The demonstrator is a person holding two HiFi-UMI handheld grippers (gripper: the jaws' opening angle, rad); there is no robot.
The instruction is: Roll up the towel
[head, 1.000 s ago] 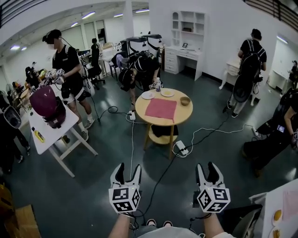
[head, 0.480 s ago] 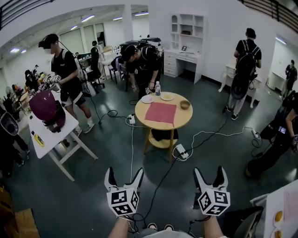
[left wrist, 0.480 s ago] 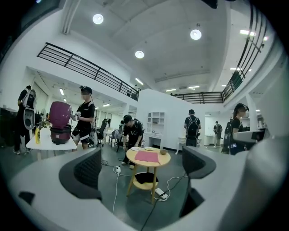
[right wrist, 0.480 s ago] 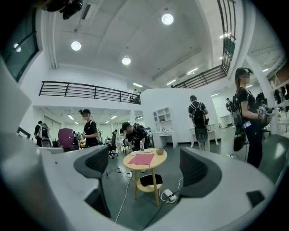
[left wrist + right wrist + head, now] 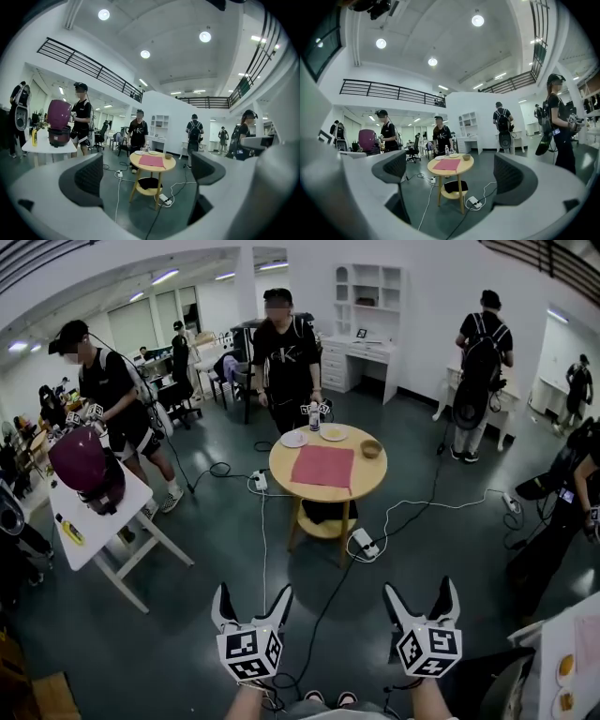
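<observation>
Pink towel [image 5: 323, 466] lies flat, unrolled, on the round counter [image 5: 373, 482] well ahead; left tongs [image 5: 253, 594] and right tongs [image 5: 420, 589] are opening with nothing between them; all the rolling remains.

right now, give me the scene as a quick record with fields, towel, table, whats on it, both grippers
towel: pink, lying flat and unrolled on the table
table: round, wooden, across the floor from both grippers
also on table: left plate, right plate, bowl, bottle
left gripper: jaws opening, nothing between them
right gripper: jaws opening, nothing between them
task state: rolling not started
</observation>
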